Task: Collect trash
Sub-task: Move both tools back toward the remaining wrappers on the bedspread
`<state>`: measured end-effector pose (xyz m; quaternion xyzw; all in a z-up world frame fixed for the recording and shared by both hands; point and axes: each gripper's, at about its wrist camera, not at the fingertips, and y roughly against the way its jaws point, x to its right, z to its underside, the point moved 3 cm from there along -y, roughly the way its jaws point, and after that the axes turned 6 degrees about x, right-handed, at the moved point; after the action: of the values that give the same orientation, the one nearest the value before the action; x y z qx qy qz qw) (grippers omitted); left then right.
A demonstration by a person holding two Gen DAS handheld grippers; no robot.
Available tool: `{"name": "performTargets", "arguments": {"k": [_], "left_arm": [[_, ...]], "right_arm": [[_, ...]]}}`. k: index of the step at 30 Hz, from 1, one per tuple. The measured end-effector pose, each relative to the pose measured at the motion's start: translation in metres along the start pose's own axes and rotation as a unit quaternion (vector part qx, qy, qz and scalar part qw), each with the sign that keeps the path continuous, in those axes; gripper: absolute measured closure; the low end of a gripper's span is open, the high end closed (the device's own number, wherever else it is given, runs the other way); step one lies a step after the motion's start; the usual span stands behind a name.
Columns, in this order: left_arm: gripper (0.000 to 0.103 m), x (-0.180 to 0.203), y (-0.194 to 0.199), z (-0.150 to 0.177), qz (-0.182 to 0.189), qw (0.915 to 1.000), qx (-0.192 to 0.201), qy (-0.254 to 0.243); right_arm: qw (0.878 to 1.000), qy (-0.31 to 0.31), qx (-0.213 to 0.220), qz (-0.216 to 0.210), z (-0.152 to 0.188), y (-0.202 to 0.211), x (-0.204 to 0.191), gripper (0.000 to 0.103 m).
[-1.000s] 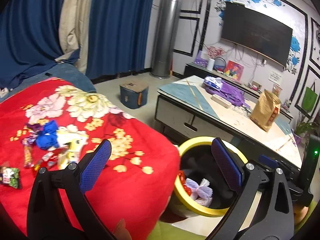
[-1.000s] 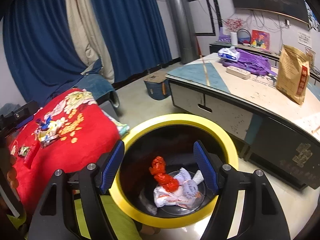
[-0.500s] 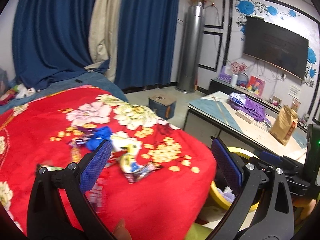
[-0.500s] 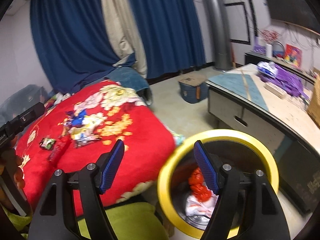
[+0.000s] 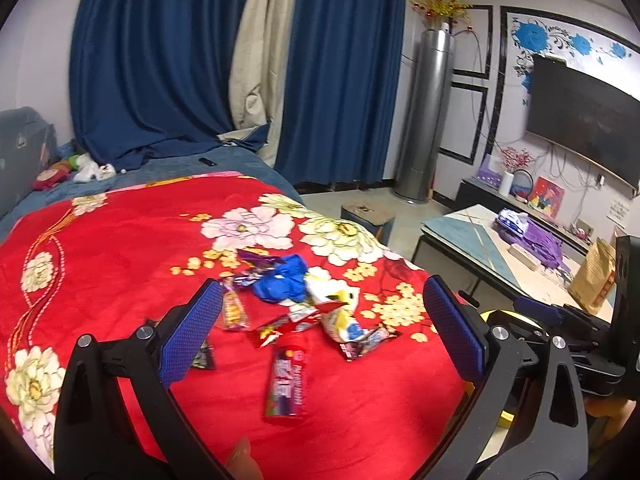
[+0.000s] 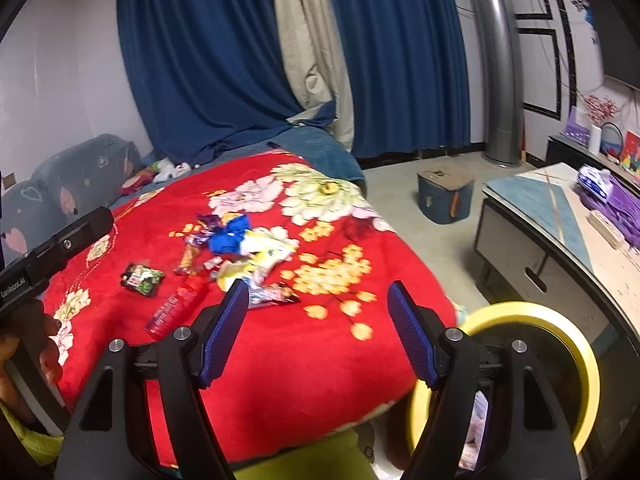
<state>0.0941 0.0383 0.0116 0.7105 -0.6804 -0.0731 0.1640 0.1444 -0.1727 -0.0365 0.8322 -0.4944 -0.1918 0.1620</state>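
Note:
A heap of snack wrappers lies on the red flowered blanket [image 5: 100,264]: a blue crumpled bag [image 5: 282,282], a white and yellow wrapper [image 5: 340,320], a red tube packet [image 5: 286,380], and a dark green packet [image 6: 142,278]. The heap also shows in the right wrist view [image 6: 240,248]. My left gripper [image 5: 320,332] is open and empty, just above and in front of the heap. My right gripper [image 6: 316,332] is open and empty over the blanket's near edge. The yellow-rimmed bin [image 6: 560,332] stands at the lower right, with trash inside.
A low table [image 5: 480,240] with a brown paper bag [image 5: 592,280] and purple items stands to the right. A small blue box [image 6: 444,196] sits on the floor beyond the bed. Blue curtains hang behind. The left gripper's body [image 6: 52,256] shows at the left.
Both grippers have swung left, away from the bin and toward the wrappers on the blanket. The bin has slid to the right edge of both views. Both stay open.

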Motion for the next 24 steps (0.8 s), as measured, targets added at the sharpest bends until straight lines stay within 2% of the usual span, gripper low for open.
{"name": "performTargets", "arguments": {"k": [12, 24], "left_arm": [[0.011, -0.043, 0.006, 0.005, -0.037, 0.999, -0.006, 0.025], [0.011, -0.069, -0.004, 0.022, -0.043, 0.9967, -0.038, 0.057]], "right_arm": [[0.999, 0.027, -0.015, -0.028, -0.012, -0.035, -0.041, 0.034], [0.998, 0.036, -0.028, -0.031, -0.027, -0.071, -0.061, 0.034]]}}
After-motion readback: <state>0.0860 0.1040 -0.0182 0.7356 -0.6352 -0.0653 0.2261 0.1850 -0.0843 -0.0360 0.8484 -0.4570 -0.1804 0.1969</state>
